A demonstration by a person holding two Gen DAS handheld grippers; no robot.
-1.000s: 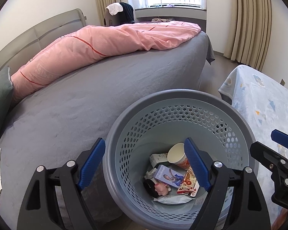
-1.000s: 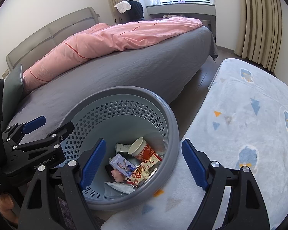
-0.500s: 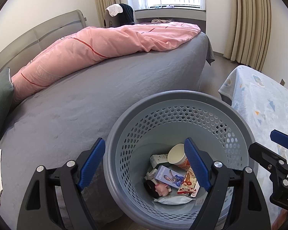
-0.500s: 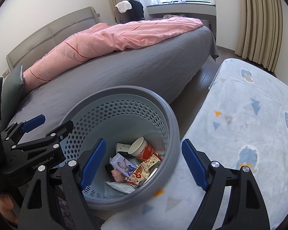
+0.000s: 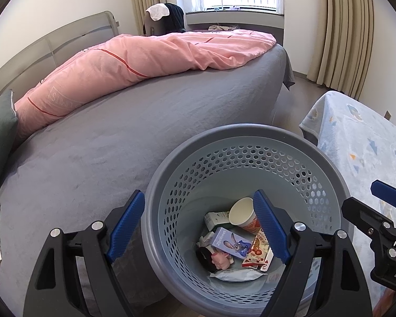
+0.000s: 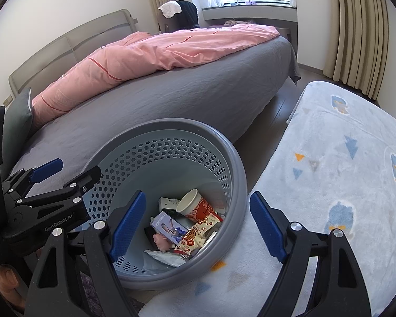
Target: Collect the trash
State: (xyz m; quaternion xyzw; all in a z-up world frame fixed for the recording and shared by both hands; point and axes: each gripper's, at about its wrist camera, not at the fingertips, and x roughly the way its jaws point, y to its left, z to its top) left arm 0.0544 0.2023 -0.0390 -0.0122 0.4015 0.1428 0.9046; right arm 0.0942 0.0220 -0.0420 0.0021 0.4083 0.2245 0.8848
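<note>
- Trash sits at the bottom of the round grey perforated plastic basket (image 5: 250,142), on the floor between the grey-sheeted bed (image 5: 105,142) and the pale blue patterned rug (image 6: 343,158).
- White paper cup (image 5: 241,211), cartoon-rabbit box (image 5: 231,243), red snack wrapper (image 5: 258,253); lower stuff is half buried, can't make it out.
- Left gripper (image 5: 199,227) is spread wide over the basket, pinching nothing.
- Right gripper (image 6: 198,225) is spread too, empty, straddling the rim.
</note>
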